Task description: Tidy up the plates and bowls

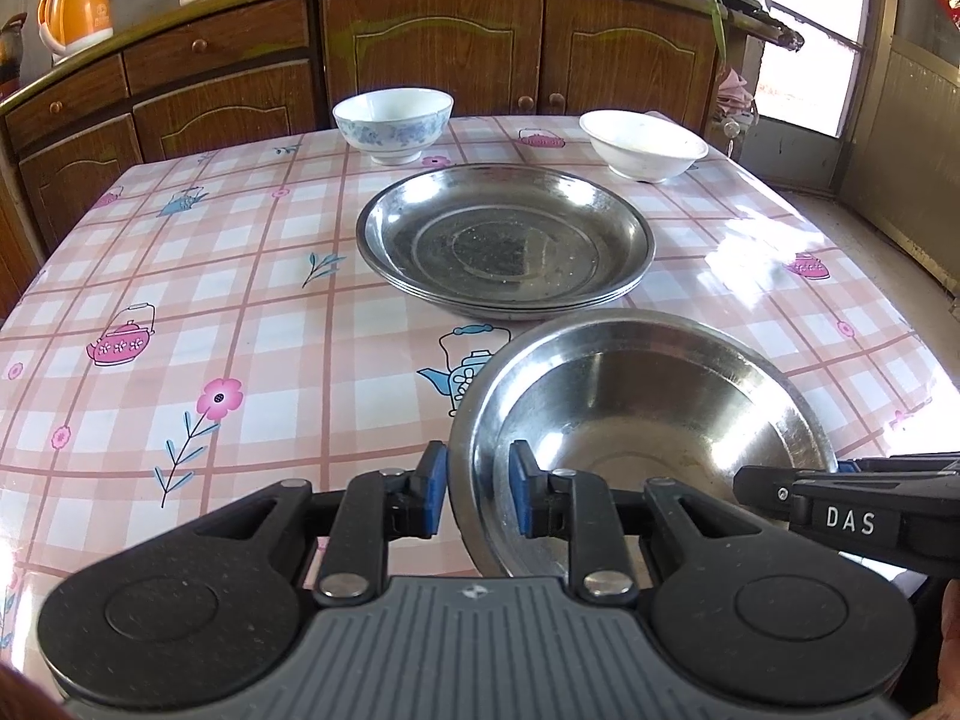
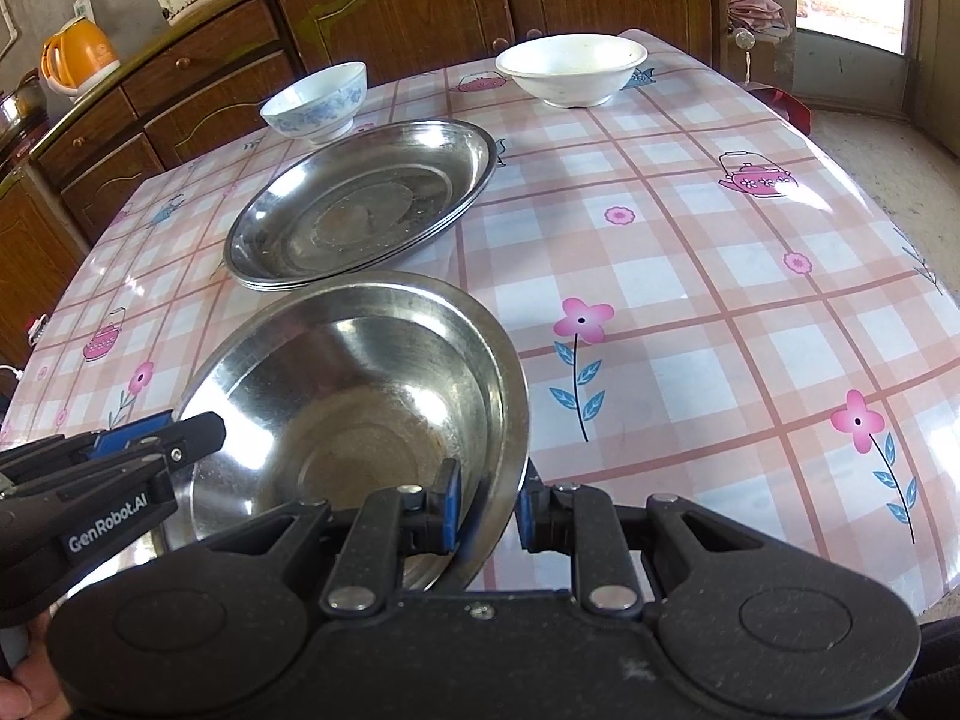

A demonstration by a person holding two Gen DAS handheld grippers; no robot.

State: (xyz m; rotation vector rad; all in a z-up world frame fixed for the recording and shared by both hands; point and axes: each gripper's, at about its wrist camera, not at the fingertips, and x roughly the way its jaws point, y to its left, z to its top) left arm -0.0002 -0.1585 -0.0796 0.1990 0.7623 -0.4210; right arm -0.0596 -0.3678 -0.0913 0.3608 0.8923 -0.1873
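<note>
Steel bowl point(image 1: 648, 420) rim between both claws

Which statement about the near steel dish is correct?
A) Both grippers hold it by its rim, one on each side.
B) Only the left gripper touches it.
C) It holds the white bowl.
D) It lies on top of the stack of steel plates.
A: the left gripper and the right gripper each straddle the rim of the near steel dish, on opposite sides, apart from the stack of steel plates.

near bowl point(image 2: 360, 384) and stacked plates point(image 1: 504, 240): shiny scuffed metal. far bowls point(image 1: 393, 123) point(image 1: 645, 144): glazed ceramic. tablecloth point(image 1: 180, 276): glossy plastic. cabinets point(image 1: 432, 42): wood. gripper point(image 1: 478, 495) bodies: matt black plastic.
</note>
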